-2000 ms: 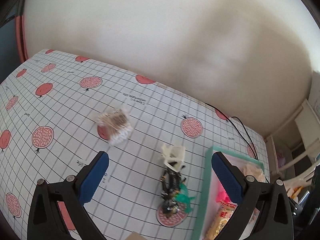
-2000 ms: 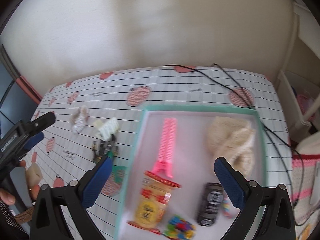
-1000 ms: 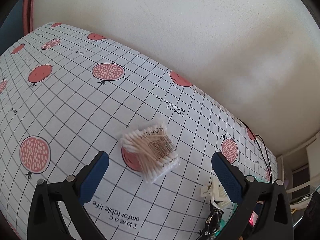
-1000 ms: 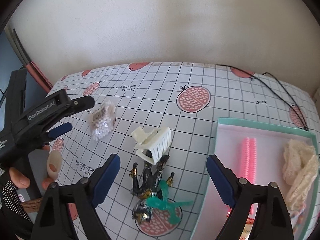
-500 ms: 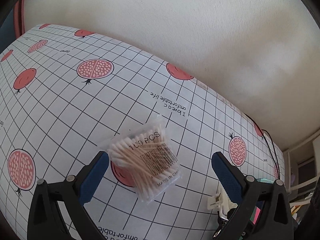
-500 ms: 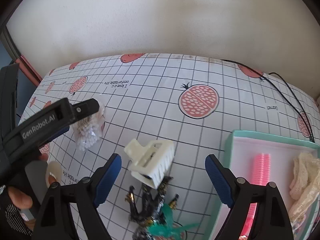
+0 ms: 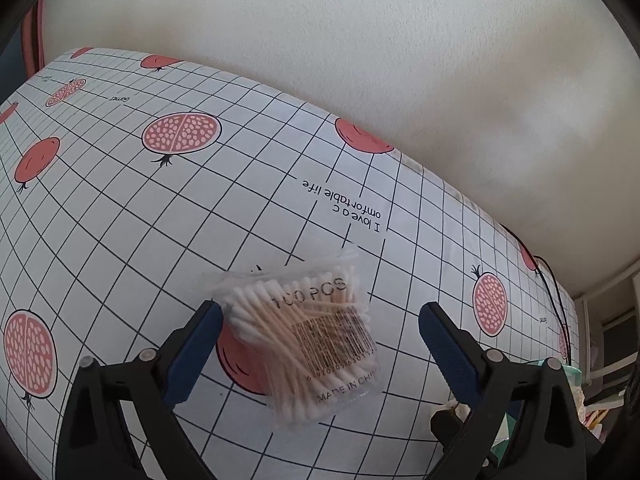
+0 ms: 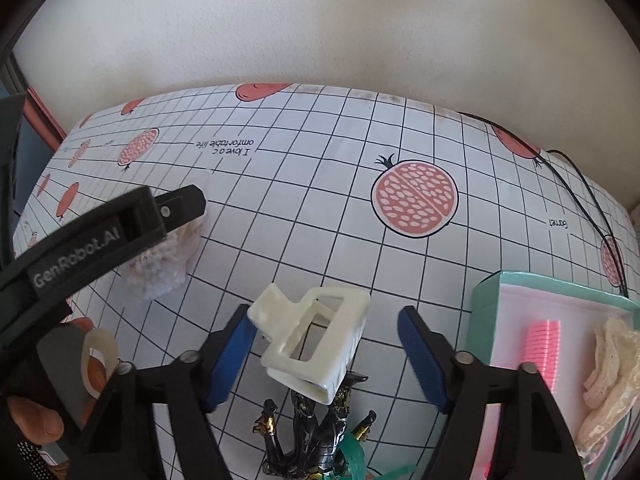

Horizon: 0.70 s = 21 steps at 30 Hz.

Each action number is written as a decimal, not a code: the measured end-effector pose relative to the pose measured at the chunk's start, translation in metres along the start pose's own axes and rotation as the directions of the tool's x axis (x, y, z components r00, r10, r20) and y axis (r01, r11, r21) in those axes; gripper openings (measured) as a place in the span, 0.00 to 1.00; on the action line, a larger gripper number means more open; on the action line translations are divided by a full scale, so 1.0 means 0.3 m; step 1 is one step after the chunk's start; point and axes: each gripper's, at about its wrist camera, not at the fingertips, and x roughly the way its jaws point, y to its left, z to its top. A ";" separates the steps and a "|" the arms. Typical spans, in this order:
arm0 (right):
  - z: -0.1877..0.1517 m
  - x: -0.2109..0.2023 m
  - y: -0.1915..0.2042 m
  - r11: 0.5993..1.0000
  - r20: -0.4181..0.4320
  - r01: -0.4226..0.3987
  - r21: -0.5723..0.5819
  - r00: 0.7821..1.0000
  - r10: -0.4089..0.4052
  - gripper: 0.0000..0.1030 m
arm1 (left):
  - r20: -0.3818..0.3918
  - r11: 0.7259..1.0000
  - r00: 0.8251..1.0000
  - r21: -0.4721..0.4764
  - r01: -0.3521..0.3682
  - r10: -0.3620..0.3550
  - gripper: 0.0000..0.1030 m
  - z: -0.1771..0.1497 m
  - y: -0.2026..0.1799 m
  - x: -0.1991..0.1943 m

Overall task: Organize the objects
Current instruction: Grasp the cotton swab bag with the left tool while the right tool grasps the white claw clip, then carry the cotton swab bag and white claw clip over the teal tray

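- Your left gripper [image 7: 320, 320] is spread wide around the cotton swab bag [image 7: 308, 336]; the left pad sits just beside the bag's edge, the right pad well clear.
- Your right gripper [image 8: 326, 344] is likewise spread, straddling the cream hair claw [image 8: 312, 344], which leans on the black-and-gold trinket [image 8: 316, 436].
- Risk, left: the film bag looks slick and loose; an off-centre squeeze could pinch only film, or skid it across the tablecloth [image 7: 200, 216].
- Risk, right: closing on the claw may drag or tip the trinket beneath.
- Farther off, only the right view shows the teal tray [image 8: 486, 308] holding a pink comb [image 8: 542, 344] and lace cloth [image 8: 608, 368].
- Only the left view reads the bag's "100 PCS" print.
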 end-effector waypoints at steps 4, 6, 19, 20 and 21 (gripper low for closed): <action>0.001 0.002 0.011 1.000 -0.006 0.013 -0.013 1.000 -0.013 0.56 | -0.004 1.000 1.000 0.013 -0.008 0.008 0.83 -0.004 -0.004 0.002; 0.002 0.002 0.014 1.000 -0.008 0.019 -0.011 1.000 -0.019 0.56 | -0.005 1.000 1.000 0.021 -0.015 0.015 0.74 -0.005 -0.007 0.002; 0.009 -0.045 0.017 0.999 0.007 0.044 -0.011 0.999 -0.044 0.55 | -0.023 0.999 0.999 0.042 -0.027 0.028 0.53 -0.012 -0.011 -0.003; 0.010 -0.053 0.016 0.999 0.011 0.047 -0.011 0.999 -0.047 0.55 | -0.024 0.999 0.999 0.044 -0.029 0.030 0.53 -0.014 -0.012 -0.005; 0.009 -0.061 0.016 0.999 0.014 0.049 -0.011 0.999 -0.049 0.55 | -0.025 0.998 0.999 0.048 -0.032 0.033 0.52 -0.015 -0.014 -0.007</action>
